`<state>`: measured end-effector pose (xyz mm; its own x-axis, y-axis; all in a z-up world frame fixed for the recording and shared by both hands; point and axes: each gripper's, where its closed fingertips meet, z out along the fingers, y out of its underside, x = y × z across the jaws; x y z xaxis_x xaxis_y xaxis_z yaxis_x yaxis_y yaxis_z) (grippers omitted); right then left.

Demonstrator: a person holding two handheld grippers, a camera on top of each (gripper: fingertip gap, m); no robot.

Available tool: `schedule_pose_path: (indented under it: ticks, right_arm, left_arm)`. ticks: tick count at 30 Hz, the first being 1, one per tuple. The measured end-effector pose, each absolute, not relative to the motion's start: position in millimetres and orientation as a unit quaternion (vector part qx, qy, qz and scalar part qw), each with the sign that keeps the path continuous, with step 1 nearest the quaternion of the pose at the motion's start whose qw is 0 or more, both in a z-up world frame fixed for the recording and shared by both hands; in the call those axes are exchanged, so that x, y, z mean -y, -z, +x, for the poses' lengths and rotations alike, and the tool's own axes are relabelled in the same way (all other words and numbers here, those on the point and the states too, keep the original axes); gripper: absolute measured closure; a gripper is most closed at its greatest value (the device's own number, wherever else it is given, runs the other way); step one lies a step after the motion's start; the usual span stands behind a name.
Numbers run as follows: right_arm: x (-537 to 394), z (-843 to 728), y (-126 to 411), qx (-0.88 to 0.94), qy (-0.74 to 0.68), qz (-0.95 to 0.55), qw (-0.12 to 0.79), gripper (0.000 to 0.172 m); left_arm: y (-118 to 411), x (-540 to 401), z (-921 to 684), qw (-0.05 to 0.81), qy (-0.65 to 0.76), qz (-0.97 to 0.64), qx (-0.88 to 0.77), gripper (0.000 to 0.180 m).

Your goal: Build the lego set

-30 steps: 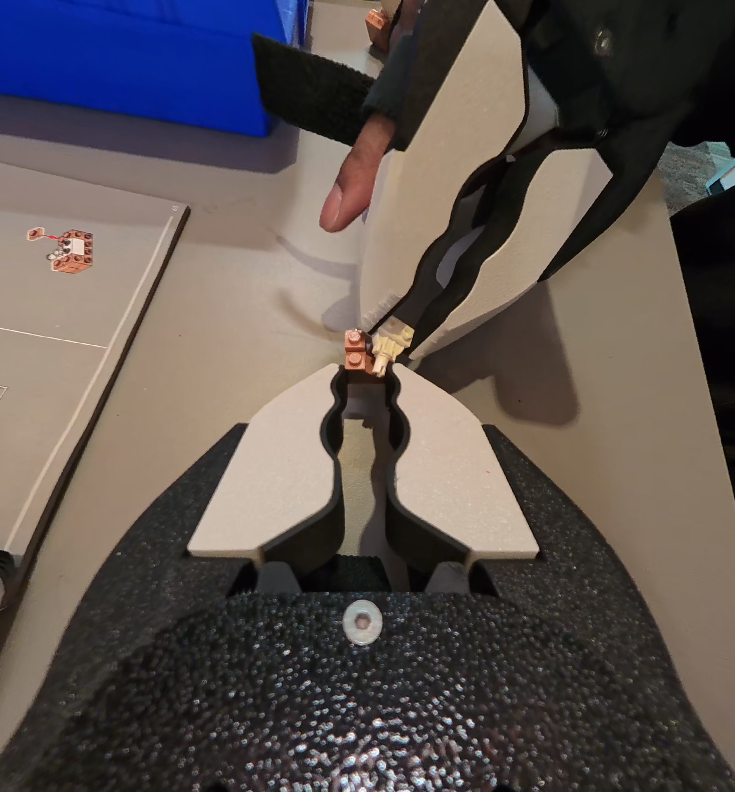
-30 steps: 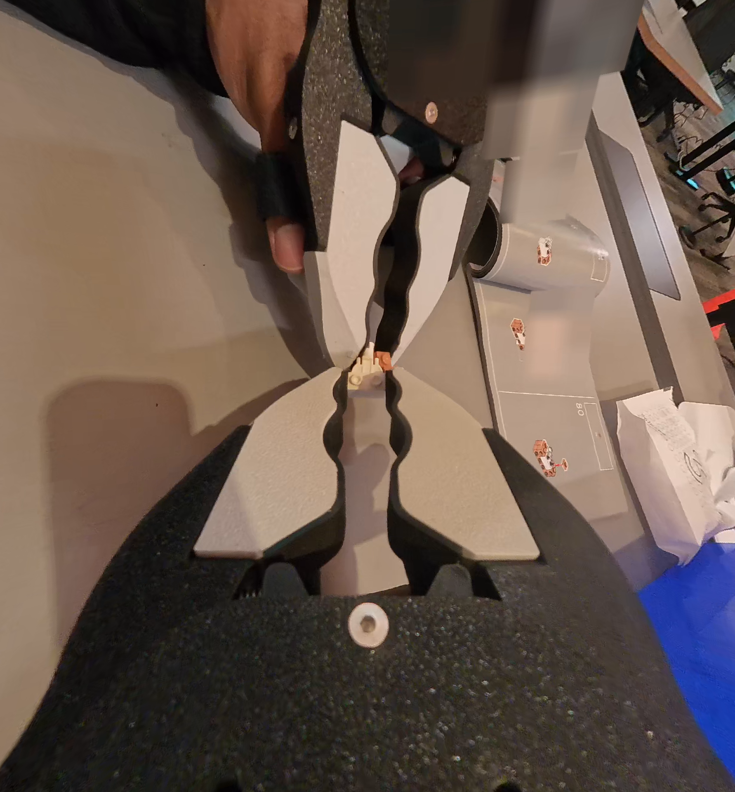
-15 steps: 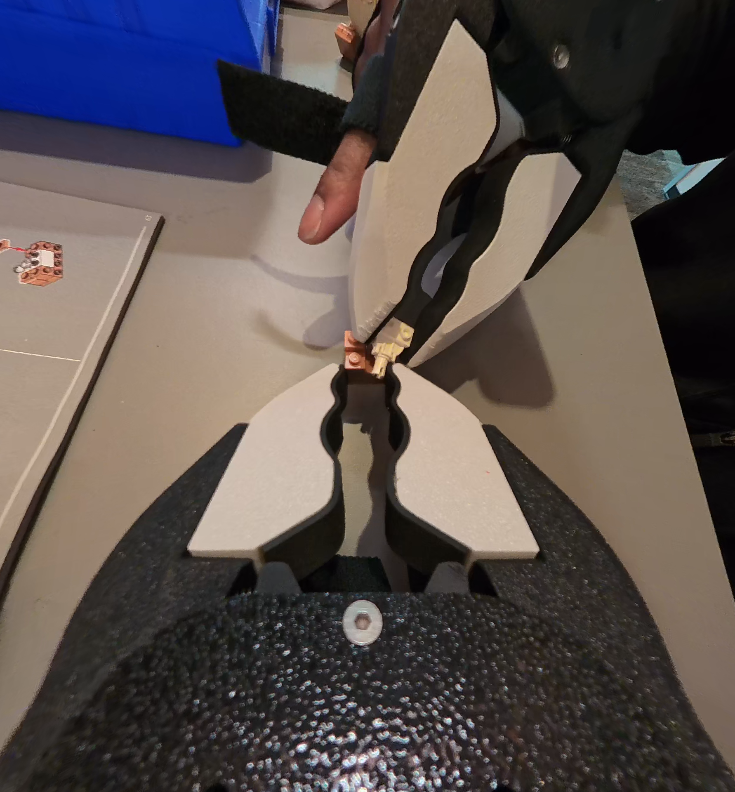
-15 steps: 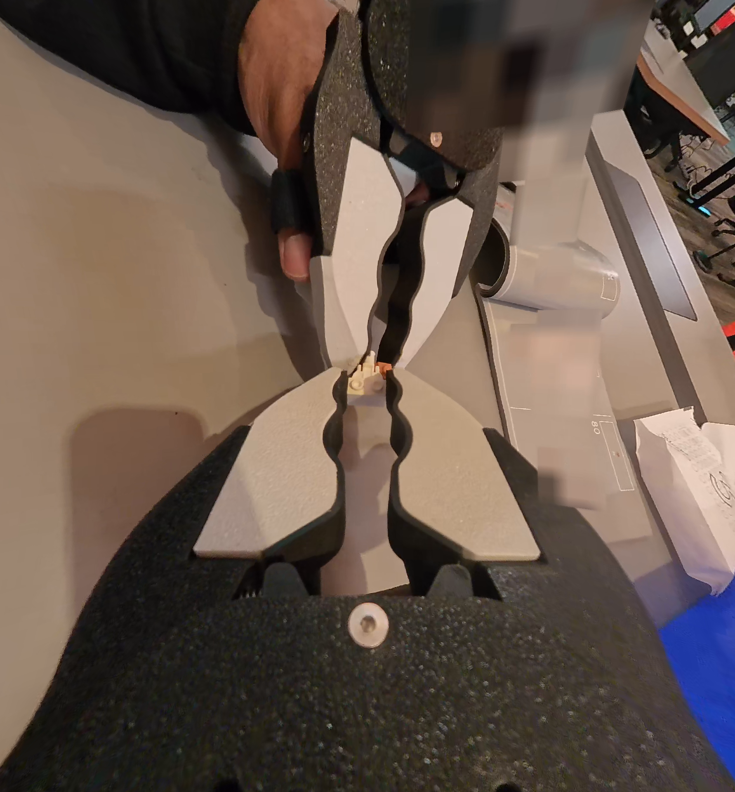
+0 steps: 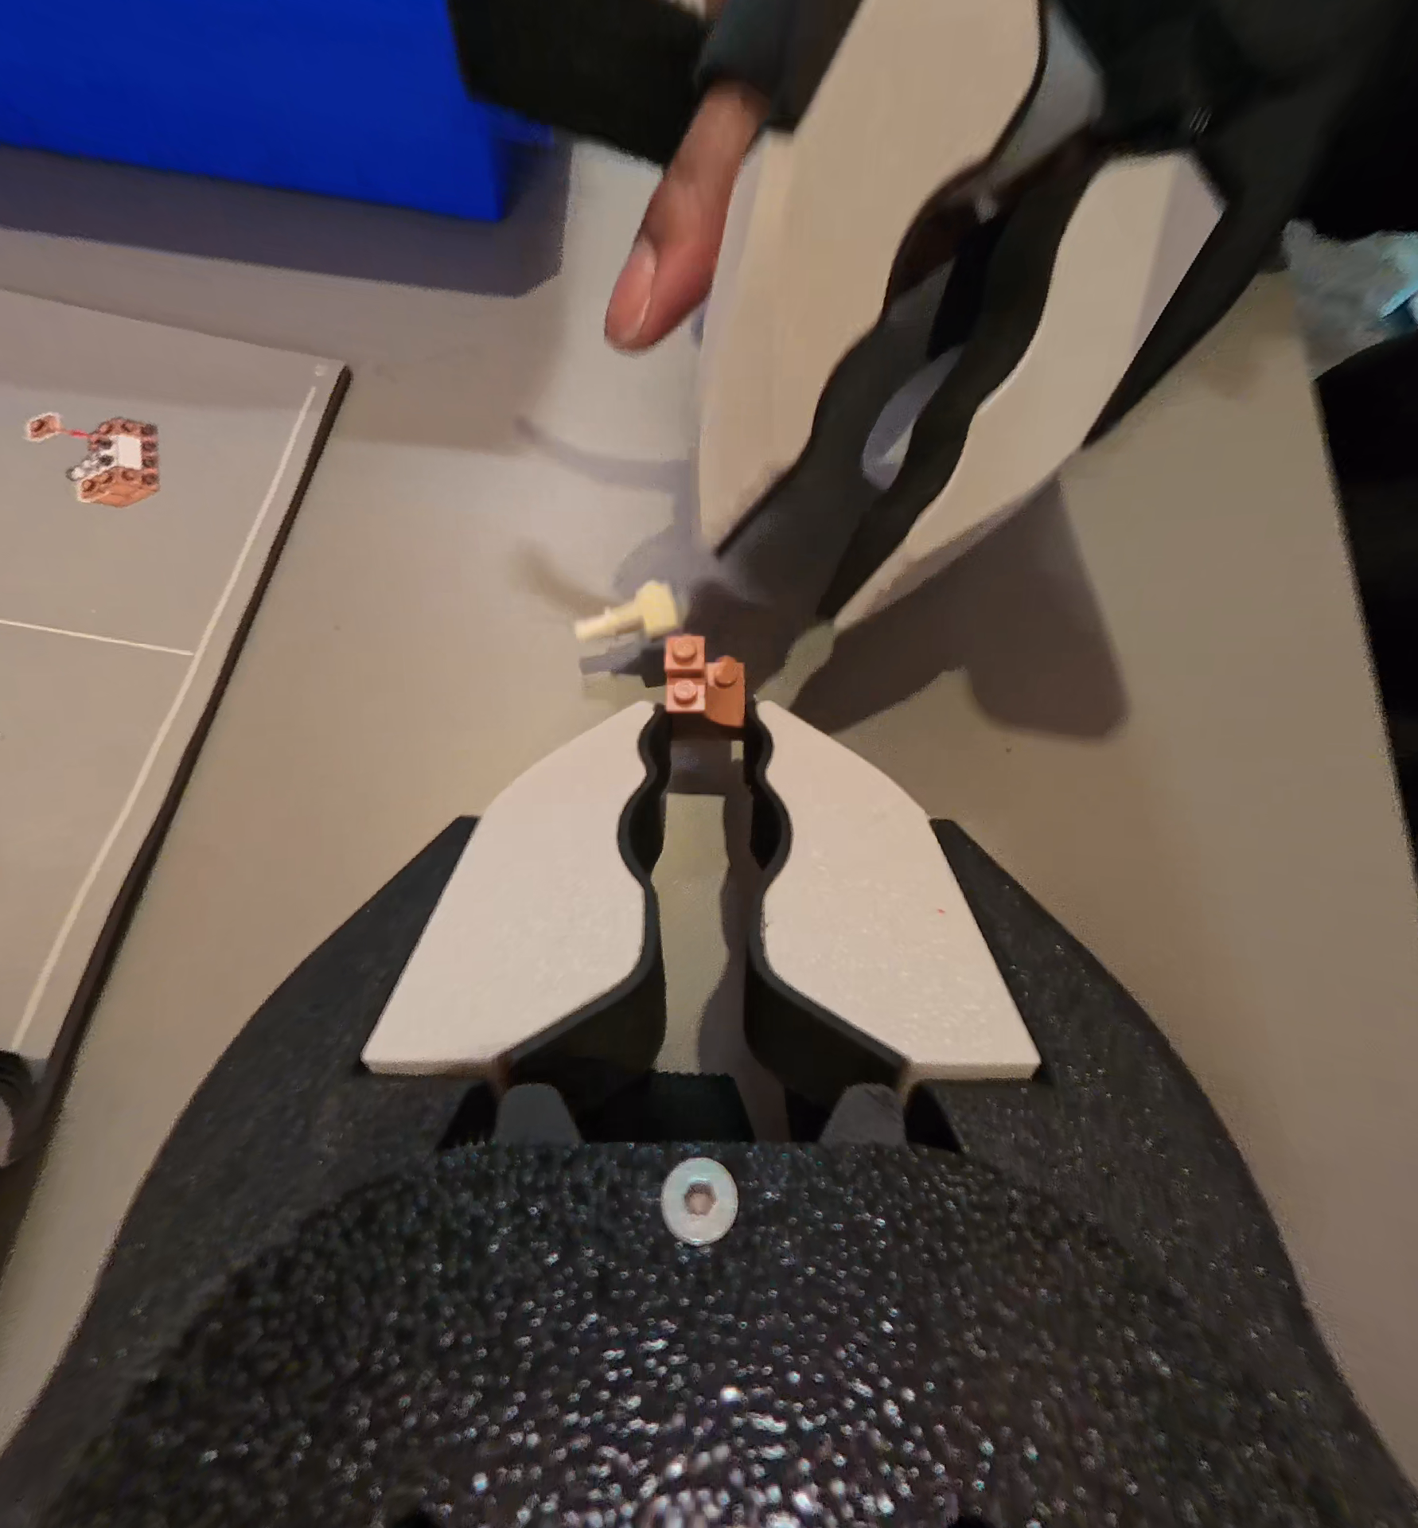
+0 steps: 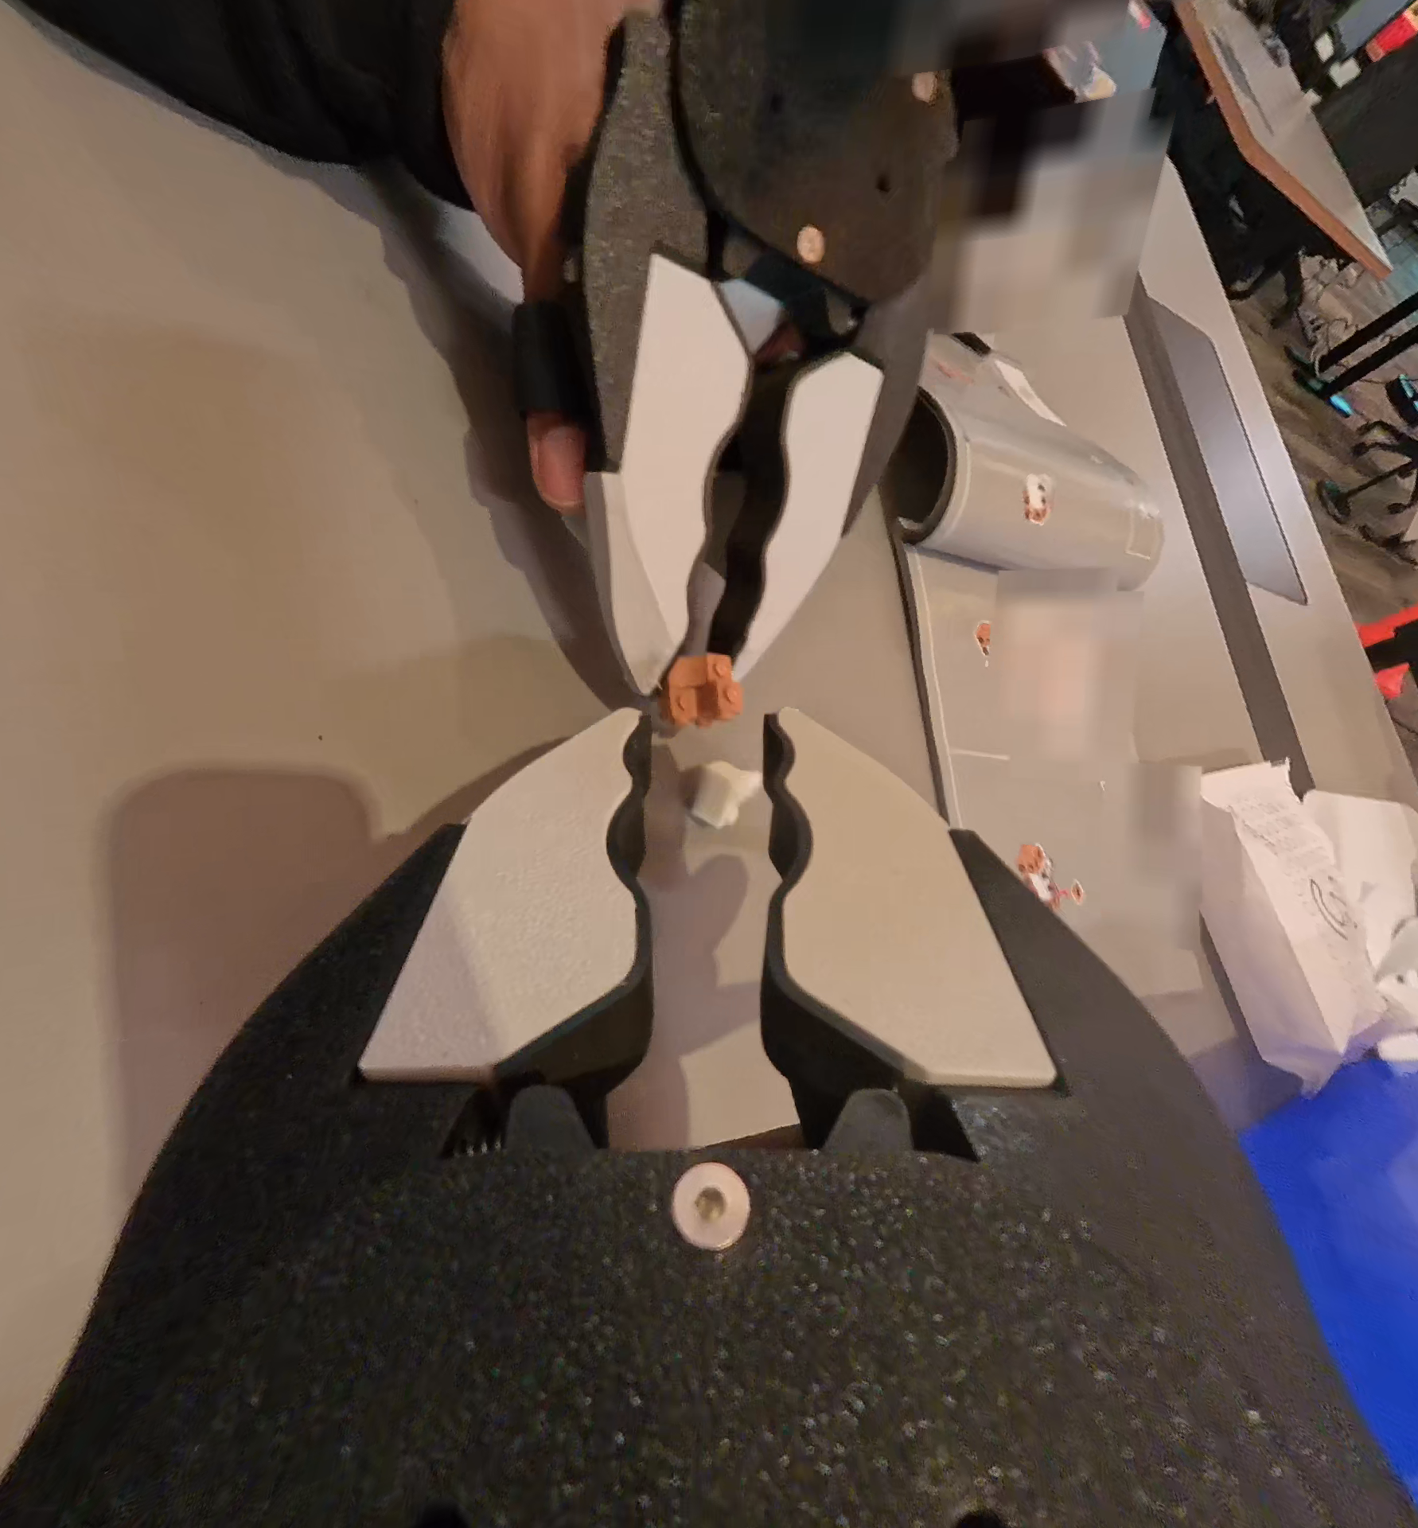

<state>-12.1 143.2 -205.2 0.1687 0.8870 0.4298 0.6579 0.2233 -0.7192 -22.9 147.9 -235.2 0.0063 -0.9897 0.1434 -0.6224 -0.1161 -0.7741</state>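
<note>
My left gripper (image 5: 701,715) is shut on a small brown brick assembly (image 5: 701,682) and holds it above the table; the assembly also shows in the right wrist view (image 6: 701,694). My right gripper (image 6: 706,723) is open, with nothing between its pads. It also shows in the left wrist view (image 5: 780,579), tilted down towards the assembly. A small cream piece with a peg (image 5: 627,620) is free of both grippers, blurred, low by the tabletop. In the right wrist view it (image 6: 718,794) shows below the gap between my right fingers, touching neither.
A grey mat (image 5: 110,579) with printed brick pictures lies at the left, and its rolled end (image 6: 1020,513) shows at the right. A blue bin (image 5: 234,83) stands behind it. A white paper bag (image 6: 1301,909) sits at the right. A person's hands hold both grippers. My two grippers' fingertips are within a few centimetres of each other.
My right gripper opened and drew back, and the cream piece left its grasp and dropped away from the brown assembly. My left gripper kept its hold on the brown assembly.
</note>
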Motion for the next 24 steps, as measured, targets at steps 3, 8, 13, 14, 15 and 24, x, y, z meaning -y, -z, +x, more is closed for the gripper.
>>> schedule_pose_path:
  ticks: [3, 8, 13, 14, 15, 24]
  right_arm:
    - [-147.1, 3.2, 210.7, 0.62, -0.138, -0.645, 0.425, 0.145]
    - [-162.7, 11.8, 229.5, 0.588, -0.115, -0.694, 0.4, 0.144]
    - [-160.9, 1.9, 241.9, 0.602, -0.111, -0.693, 0.38, 0.143]
    - [-162.7, 1.1, 243.7, 0.605, -0.112, -0.692, 0.379, 0.142]
    - [-164.7, 0.3, 244.4, 0.605, -0.116, -0.692, 0.377, 0.142]
    - [-161.1, -6.3, 248.7, 0.619, -0.181, -0.688, 0.333, 0.155]
  left_arm:
    - [237.7, -149.9, -24.6, 0.261, 0.338, -0.664, -0.613, 0.164]
    - [240.0, -154.0, -27.5, 0.259, 0.325, -0.677, -0.608, 0.164]
    - [240.4, -156.2, -31.1, 0.252, 0.32, -0.684, -0.605, 0.164]
    - [241.0, -157.2, -31.7, 0.251, 0.319, -0.687, -0.603, 0.164]
    - [241.4, -157.8, -32.2, 0.25, 0.319, -0.688, -0.602, 0.164]
    - [243.9, -160.9, -35.5, 0.243, 0.319, -0.693, -0.599, 0.164]
